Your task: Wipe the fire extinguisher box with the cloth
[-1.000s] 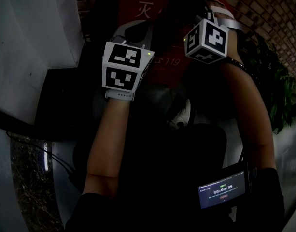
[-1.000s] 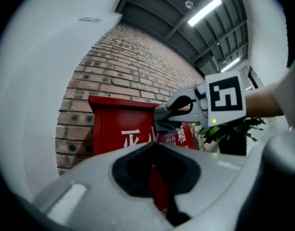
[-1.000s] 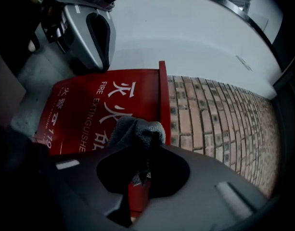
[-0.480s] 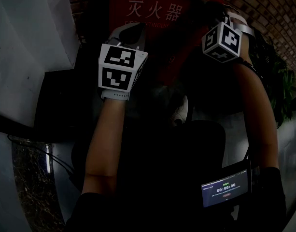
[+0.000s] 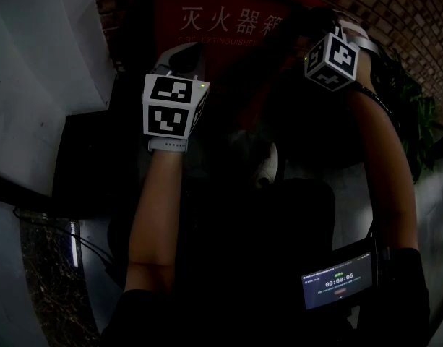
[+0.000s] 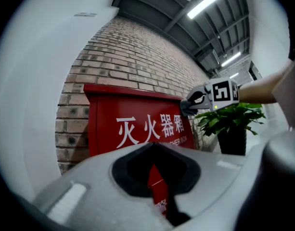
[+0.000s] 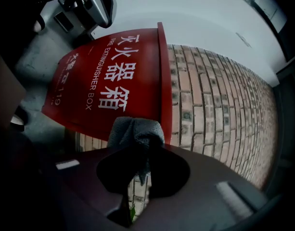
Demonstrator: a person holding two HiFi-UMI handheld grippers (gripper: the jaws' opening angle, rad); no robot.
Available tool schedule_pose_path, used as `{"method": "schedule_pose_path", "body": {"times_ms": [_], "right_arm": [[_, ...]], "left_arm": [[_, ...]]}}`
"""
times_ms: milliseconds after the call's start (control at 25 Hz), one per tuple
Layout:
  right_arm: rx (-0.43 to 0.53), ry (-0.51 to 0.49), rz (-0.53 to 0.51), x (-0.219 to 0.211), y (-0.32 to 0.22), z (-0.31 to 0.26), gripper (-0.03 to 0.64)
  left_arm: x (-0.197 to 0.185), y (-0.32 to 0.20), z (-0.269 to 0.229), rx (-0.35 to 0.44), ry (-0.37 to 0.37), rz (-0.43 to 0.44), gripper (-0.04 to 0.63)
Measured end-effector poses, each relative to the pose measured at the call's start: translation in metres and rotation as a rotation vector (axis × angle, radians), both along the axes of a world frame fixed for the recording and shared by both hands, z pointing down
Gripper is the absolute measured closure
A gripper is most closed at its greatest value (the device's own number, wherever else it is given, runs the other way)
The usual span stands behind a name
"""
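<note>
The red fire extinguisher box (image 5: pixel 221 27) with white lettering stands against a brick wall; its front (image 6: pixel 137 129) fills the middle of the left gripper view. My right gripper (image 5: pixel 297 27) is shut on a grey cloth (image 7: pixel 135 131), which bunches out of its jaws close to the box's edge (image 7: pixel 164 81). In the left gripper view the right gripper (image 6: pixel 207 96) holds the cloth (image 6: pixel 187 108) at the box's upper right corner. My left gripper (image 5: pixel 183 56) hovers in front of the box's left half, shut and holding nothing (image 6: pixel 154 146).
A white wall (image 5: pixel 40 63) stands to the left of the box, and a brick wall (image 7: pixel 219 109) runs behind it. A potted plant (image 6: pixel 231 124) stands to its right. A screen (image 5: pixel 337 284) is strapped to the right forearm. A shoe (image 5: pixel 268 166) shows below.
The right gripper with the cloth has moved right and up to the box's upper right corner. The left gripper drifted slightly left. More of the box's lettering shows now.
</note>
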State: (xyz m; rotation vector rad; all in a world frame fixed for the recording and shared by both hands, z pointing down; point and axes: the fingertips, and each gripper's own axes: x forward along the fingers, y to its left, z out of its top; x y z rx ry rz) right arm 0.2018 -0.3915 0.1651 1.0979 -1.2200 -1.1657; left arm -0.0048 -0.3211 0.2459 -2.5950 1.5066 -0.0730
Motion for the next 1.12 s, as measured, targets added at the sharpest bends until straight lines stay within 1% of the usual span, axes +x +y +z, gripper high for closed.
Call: {"method": "schedule_pose_path", "body": {"times_ms": [120,200,400,560,760,840,960,1120], "right_arm": [[-0.005,0.001,-0.002,0.001,0.008,0.001,0.586],[0.001,0.02,-0.038,-0.014,0.019,0.003,0.584],[0.016,0.052,-0.18,-0.09,0.04,0.005,0.584],[0.013,0.069,-0.274,-0.152,0.044,0.006,0.586],[0.001,0.036,-0.358,-0.22,0.044,0.013,0.584],[-0.002,0.018,-0.387,-0.242,0.043,0.014,0.584],[-0.005,-0.005,-0.432,-0.272,0.043,0.017,0.585],[-0.007,0.009,-0.451,-0.294,0.037,0.028,0.585]], "left_arm": [[-0.005,0.002,0.002,-0.01,0.009,-0.013,0.592],[-0.01,0.003,0.002,-0.011,0.021,-0.017,0.592],[-0.035,0.001,0.007,-0.029,0.046,-0.056,0.592],[-0.052,0.002,0.005,-0.025,0.063,-0.08,0.592],[-0.075,-0.005,0.004,0.006,0.037,-0.138,0.592],[-0.082,-0.005,0.005,0.006,0.035,-0.153,0.592],[-0.092,-0.006,0.009,-0.001,0.053,-0.17,0.592],[-0.098,-0.01,0.011,-0.006,0.073,-0.165,0.592]]}}
